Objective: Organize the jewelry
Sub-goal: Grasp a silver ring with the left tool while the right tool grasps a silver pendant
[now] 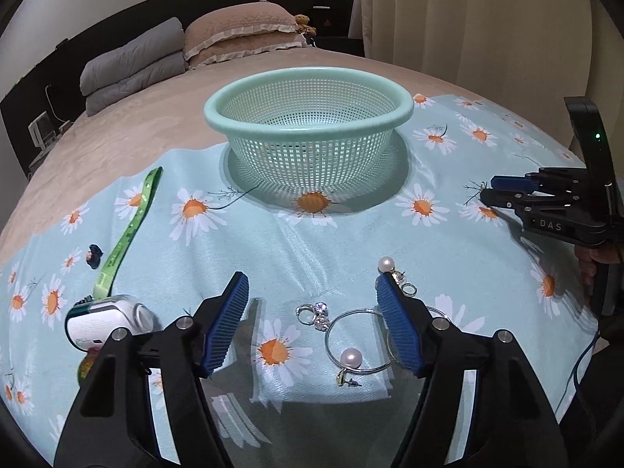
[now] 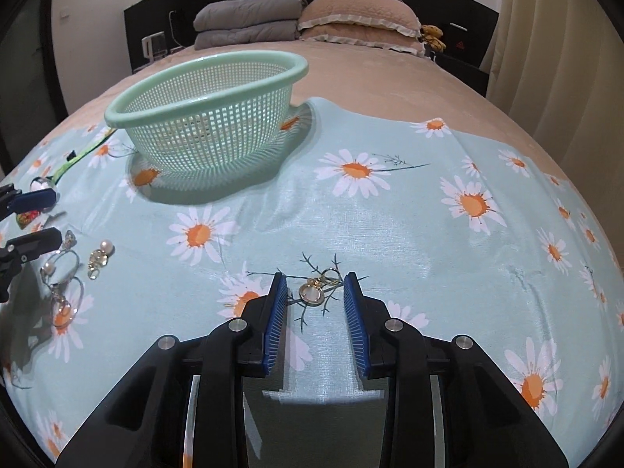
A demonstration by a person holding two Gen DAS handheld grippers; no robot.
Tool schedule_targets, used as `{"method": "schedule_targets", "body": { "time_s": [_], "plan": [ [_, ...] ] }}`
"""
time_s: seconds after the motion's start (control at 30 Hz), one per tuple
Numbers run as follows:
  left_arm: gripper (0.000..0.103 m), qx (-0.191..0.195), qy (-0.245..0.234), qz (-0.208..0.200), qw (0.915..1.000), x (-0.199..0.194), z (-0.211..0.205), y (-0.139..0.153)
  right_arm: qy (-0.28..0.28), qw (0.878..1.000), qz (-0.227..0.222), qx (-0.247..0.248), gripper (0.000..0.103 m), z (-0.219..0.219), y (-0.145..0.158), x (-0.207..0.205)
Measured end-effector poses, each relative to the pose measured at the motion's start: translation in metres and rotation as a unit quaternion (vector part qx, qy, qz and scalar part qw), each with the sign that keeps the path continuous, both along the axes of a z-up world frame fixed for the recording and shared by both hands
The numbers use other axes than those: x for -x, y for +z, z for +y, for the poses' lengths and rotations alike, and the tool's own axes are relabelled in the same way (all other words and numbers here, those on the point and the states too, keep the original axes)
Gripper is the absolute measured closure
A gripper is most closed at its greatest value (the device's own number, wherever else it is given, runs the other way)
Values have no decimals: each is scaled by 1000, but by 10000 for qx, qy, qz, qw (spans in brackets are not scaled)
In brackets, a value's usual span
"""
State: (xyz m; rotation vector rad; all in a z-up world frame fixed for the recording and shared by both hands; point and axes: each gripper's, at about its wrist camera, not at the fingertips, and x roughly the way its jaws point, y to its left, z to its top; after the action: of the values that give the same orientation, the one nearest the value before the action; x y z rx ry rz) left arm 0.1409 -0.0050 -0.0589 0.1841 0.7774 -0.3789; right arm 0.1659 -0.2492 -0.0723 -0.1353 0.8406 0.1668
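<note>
Jewelry lies scattered on the daisy cloth (image 2: 409,214) so the basket (image 2: 206,93) stays reachable. Your right gripper (image 2: 315,286) brackets the gold earring (image 2: 314,292), pads not yet pinching; your left gripper (image 1: 312,304) stands open over the pearl hoop (image 1: 353,341).

A home bedroom: a bed (image 2: 351,74) with stacked pillows (image 2: 358,19), folded quilt (image 2: 249,19), dark headboard (image 2: 468,11) and curtains (image 2: 553,58).

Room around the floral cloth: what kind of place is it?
Most likely a bedroom: the cloth lies on a bed with a frilled pillow, a folded grey quilt and a dark headboard.
</note>
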Motion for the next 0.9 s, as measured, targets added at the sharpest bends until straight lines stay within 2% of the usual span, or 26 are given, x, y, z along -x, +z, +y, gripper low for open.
{"method": "schedule_targets", "body": {
  "time_s": [0.07,0.13,0.23,0.3,0.33,0.4,0.47,0.6,0.67,0.8,0.9],
  "plan": [
    [52,-30,28,186,9998,-6,0,-10,13,10000,40,-10,74,0,-6,-2],
    [71,-32,140,346,9993,-13,3,-18,27,10000,55,-50,73,-1,-8,-3],
    [86,274,251,461,9982,-18,13,-20,38,9999,47,-118,73,-3,-8,-2],
    [88,293,243,488,9981,-18,14,-21,71,9999,50,-108,77,-3,-8,-2],
    [88,221,218,465,9984,-16,13,-21,151,9998,64,-146,84,-2,-8,-2],
    [88,-83,105,369,9992,-10,5,-20,253,9996,72,-120,89,0,-8,-2],
    [95,-152,-26,380,9992,-6,1,-18,252,9996,70,-101,89,1,-7,0],
    [95,-280,-174,539,9980,0,0,-14,264,9990,122,-330,89,-3,-1,6],
    [95,-218,-172,587,9979,3,4,-10,346,9987,123,-365,89,-4,4,10],
    [95,-206,-72,478,9986,7,14,5,460,9982,32,-378,89,-3,17,17],
    [95,-379,-29,323,9988,8,16,18,577,9974,-139,-401,89,-2,35,23]
  ]
}}
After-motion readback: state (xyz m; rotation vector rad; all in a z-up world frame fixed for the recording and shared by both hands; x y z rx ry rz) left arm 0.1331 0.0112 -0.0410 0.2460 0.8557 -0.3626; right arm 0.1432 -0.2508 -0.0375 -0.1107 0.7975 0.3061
